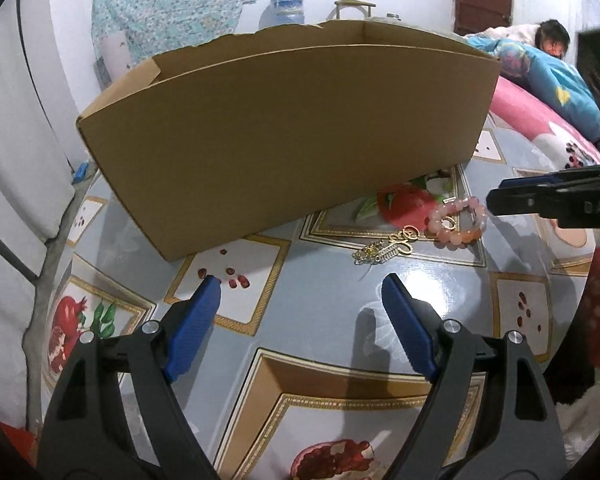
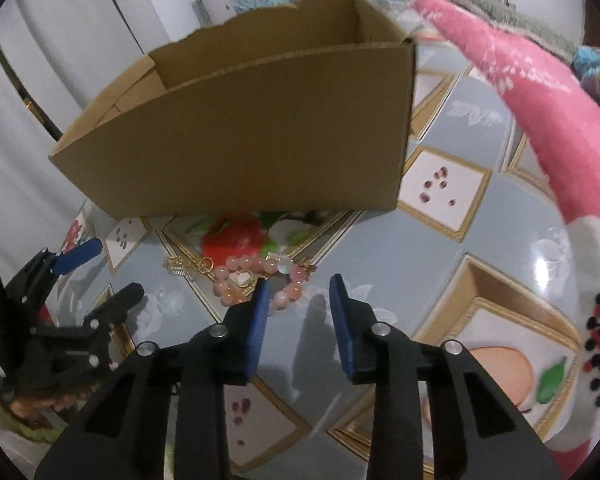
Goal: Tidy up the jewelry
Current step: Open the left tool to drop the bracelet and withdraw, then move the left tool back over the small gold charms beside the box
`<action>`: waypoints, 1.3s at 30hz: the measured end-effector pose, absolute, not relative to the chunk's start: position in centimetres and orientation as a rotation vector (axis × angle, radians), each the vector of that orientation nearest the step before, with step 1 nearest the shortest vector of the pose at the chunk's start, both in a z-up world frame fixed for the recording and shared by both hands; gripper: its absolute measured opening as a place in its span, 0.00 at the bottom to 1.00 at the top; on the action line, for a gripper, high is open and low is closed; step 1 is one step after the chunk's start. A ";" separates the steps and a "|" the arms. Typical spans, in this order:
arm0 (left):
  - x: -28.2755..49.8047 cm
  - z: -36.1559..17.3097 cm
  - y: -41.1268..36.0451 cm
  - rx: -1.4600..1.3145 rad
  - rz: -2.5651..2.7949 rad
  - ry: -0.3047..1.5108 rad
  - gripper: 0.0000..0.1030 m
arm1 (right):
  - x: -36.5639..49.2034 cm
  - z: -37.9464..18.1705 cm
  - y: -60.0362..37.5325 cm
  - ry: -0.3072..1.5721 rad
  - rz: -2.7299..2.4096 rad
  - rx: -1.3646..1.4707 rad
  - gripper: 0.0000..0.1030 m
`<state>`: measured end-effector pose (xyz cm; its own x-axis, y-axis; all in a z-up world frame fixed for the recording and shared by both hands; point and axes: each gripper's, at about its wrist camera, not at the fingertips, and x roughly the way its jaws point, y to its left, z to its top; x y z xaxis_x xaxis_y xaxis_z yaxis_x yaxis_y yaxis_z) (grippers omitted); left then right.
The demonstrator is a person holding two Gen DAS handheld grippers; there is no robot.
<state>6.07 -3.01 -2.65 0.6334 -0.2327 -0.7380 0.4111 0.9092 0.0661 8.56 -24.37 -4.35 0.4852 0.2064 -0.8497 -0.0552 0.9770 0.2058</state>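
Item: pink bead bracelet (image 2: 260, 280), lying flat on the patterned tabletop (image 2: 440, 264), just in front of the near wall of the open cardboard box (image 2: 240, 140). A gold chain piece (image 2: 184, 268) is lying just left of it, touching or nearly so; a small pale charm is sitting inside the ring of beads.

Right gripper (image 2: 298, 290): pointing steeply down at the tabletop, fingers (image 2: 260, 320) standing at a narrow gap with nothing pressed between them. The bracelet's near right arc is lying just beyond and slightly left of the fingertips; the left finger is overlapping the beads in view, though contact cannot be told. The loop is stretching left to right, across the line the fingers are pointing along.

Left gripper (image 1: 300, 284): fingers standing wide, holding nothing, hovering over bare tabletop. From here the bracelet (image 1: 458, 220) is lying well off to the far right, beside the right gripper's tip (image 1: 500, 200).

Judgement: the right gripper is much the nearer; a pinch on the near arc of beads looks the likely next move, then a lift over the box wall.
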 end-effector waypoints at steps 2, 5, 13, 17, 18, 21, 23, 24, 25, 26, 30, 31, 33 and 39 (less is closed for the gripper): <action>6.1 -2.8 -3.2 0.240 -0.377 0.805 0.77 | 8.9 -4.7 -24.0 1.078 0.142 0.161 0.27; 6.2 -3.2 -3.4 0.234 -0.384 0.811 0.77 | 9.4 -4.8 -23.5 1.092 0.109 0.151 0.26; 6.9 -3.8 -2.7 0.183 -0.387 0.838 0.77 | 8.9 -4.9 -21.2 1.113 0.072 0.028 0.09; 7.0 -3.9 -2.2 0.165 -0.373 0.844 0.77 | 8.2 -3.3 -21.4 1.074 0.125 0.083 0.09; 7.0 -3.9 -2.2 0.165 -0.372 0.844 0.77 | 8.0 -2.6 -21.3 1.056 0.138 0.088 0.09; 7.1 -3.9 -1.9 0.159 -0.366 0.843 0.77 | 7.6 0.2 -21.4 0.985 0.177 0.111 0.09; 7.2 -4.0 -1.9 0.161 -0.362 0.843 0.77 | 7.6 1.5 -21.8 0.950 0.176 0.107 0.09; 7.2 -3.9 -1.9 0.161 -0.361 0.843 0.77 | 7.6 2.0 -22.0 0.933 0.167 0.099 0.09; 7.2 -3.9 -1.9 0.160 -0.359 0.843 0.77 | 7.5 2.4 -22.3 0.915 0.145 0.087 0.09; 7.2 -3.9 -1.9 0.160 -0.358 0.844 0.77 | 7.6 2.5 -22.7 0.907 0.126 0.081 0.09; 7.3 -3.9 -1.8 0.155 -0.350 0.848 0.77 | 8.5 2.1 -24.6 0.887 0.073 0.111 0.09; 7.2 -3.9 -1.7 0.154 -0.344 0.850 0.77 | 9.2 2.0 -25.4 0.888 0.065 0.127 0.09; 7.0 -3.8 -1.6 0.160 -0.338 0.850 0.77 | 9.8 1.4 -26.5 0.902 0.051 0.166 0.09; 6.5 -3.9 -1.2 0.155 -0.338 0.847 0.77 | 10.1 -2.7 -30.6 1.007 -0.078 0.261 0.10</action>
